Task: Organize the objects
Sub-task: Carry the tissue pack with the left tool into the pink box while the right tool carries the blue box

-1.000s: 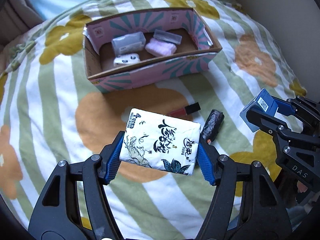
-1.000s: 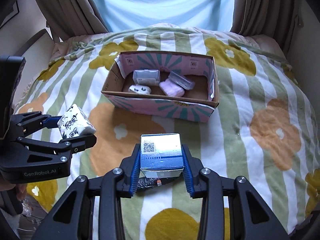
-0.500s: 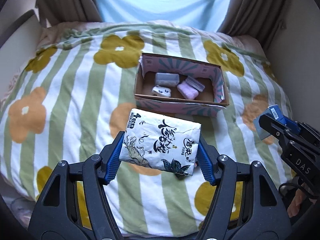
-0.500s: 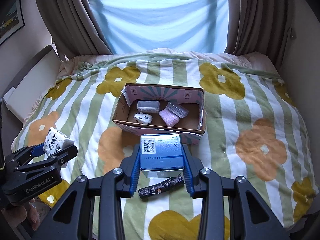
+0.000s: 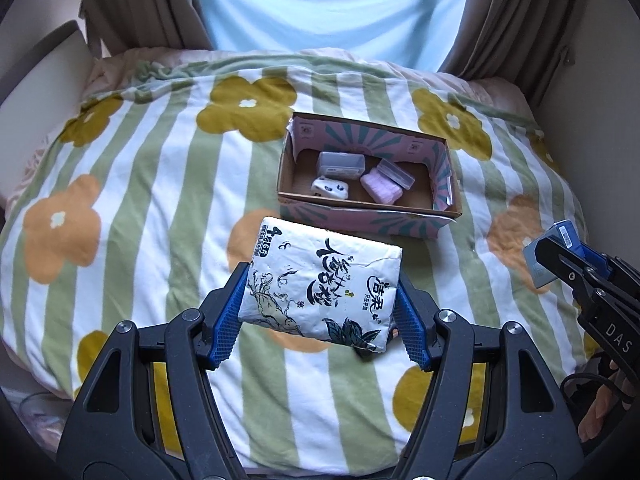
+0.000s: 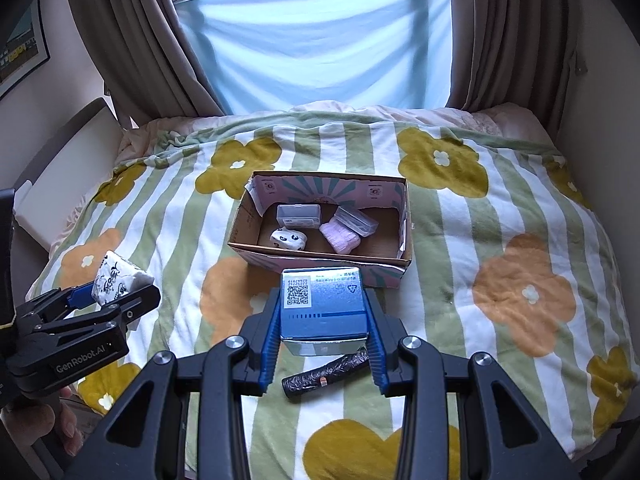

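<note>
My left gripper (image 5: 320,312) is shut on a white tissue pack (image 5: 322,282) with black lettering, held high above the bed; it also shows in the right wrist view (image 6: 116,280). My right gripper (image 6: 324,320) is shut on a blue box (image 6: 323,304) with a QR code; the box also shows in the left wrist view (image 5: 554,252). A pink patterned cardboard box (image 6: 320,260) sits open on the bed, holding two clear plastic cases (image 6: 299,216), a pink pad (image 6: 339,237) and a small white pack (image 6: 289,239).
A black roll (image 6: 324,372) lies on the flowered striped blanket (image 6: 500,240) below my right gripper. Curtains (image 6: 132,40) and a blue-covered window stand behind the bed. A wall runs along the right side.
Both grippers have lifted and pulled back from the bed with their loads still held. The cardboard box now looks smaller and farther away.
</note>
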`<state>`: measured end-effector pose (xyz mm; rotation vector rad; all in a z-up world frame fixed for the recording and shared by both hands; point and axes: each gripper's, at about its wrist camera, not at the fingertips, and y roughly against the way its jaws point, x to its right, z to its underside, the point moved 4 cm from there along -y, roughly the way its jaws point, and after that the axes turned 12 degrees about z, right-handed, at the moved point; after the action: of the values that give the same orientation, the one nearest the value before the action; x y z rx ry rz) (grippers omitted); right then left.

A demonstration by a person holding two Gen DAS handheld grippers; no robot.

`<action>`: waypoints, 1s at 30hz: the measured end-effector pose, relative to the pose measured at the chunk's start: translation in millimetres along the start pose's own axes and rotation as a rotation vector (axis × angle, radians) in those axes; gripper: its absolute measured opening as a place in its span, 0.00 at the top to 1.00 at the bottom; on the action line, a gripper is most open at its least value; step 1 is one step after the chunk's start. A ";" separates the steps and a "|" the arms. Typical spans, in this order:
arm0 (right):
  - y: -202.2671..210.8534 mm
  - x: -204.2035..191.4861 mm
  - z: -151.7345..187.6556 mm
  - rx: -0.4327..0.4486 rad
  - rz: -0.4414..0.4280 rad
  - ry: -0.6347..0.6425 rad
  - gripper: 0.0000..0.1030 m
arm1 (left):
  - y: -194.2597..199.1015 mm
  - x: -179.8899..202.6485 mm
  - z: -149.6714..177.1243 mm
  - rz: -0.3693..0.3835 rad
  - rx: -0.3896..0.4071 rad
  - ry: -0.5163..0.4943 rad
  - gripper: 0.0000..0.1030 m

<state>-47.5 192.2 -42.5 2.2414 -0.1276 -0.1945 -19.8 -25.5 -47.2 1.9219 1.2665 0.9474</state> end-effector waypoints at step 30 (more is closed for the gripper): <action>-210.7 6.9 -104.2 -0.218 -0.009 0.103 0.66 | -183.9 -17.4 -123.8 0.020 -0.203 0.060 0.38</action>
<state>-16.4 402.5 -143.0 2.0303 -0.0392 -0.0928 -215.2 33.9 -134.9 1.7636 1.1390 1.1067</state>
